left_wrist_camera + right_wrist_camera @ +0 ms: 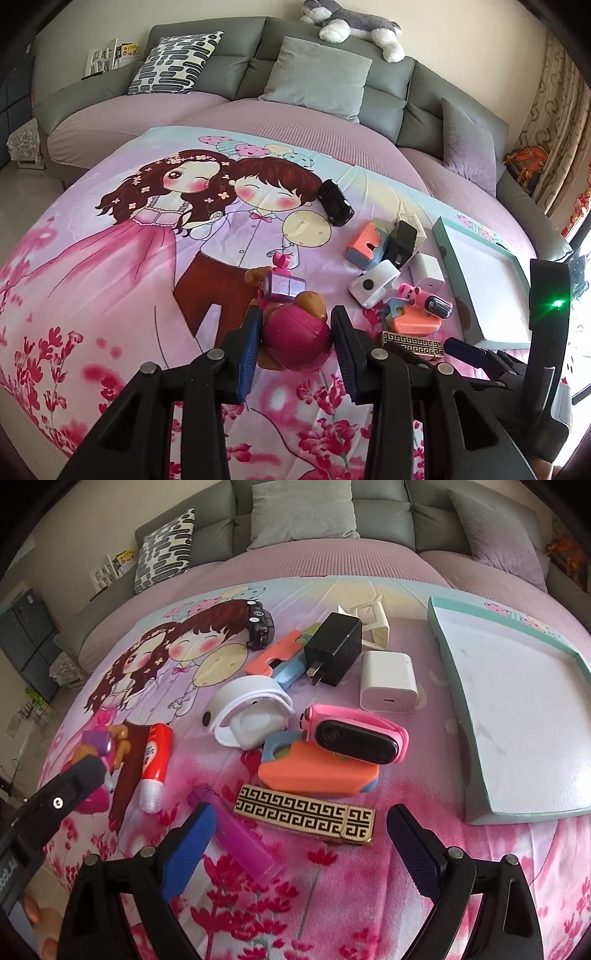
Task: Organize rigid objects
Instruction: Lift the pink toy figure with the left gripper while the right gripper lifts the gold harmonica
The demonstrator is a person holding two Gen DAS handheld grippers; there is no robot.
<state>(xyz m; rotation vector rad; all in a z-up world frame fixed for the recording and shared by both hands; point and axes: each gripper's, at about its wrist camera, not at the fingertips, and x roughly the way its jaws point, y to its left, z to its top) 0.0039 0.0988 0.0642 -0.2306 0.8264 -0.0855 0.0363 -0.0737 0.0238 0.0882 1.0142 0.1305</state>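
My left gripper (295,328) is shut on a magenta toy figure (295,332) with brown ears and a purple block on top, held just above the cartoon bedsheet. The same toy (98,753) shows at the left edge of the right wrist view. My right gripper (301,812) stands open and low over the sheet. A gold-and-black patterned lighter (306,812) lies between its fingers, apart from both pads. A purple lighter (240,842) lies against the left blue pad (192,845). A teal-rimmed shallow box (517,701) with nothing in it sits to the right.
A heap lies beyond the lighters: pink band with black tracker (354,738), orange and blue foam pieces (314,771), white dock (247,712), white charger (388,683), black charger (332,646), black toy car (260,624), red tube (155,760). A grey sofa with cushions (317,77) stands behind.
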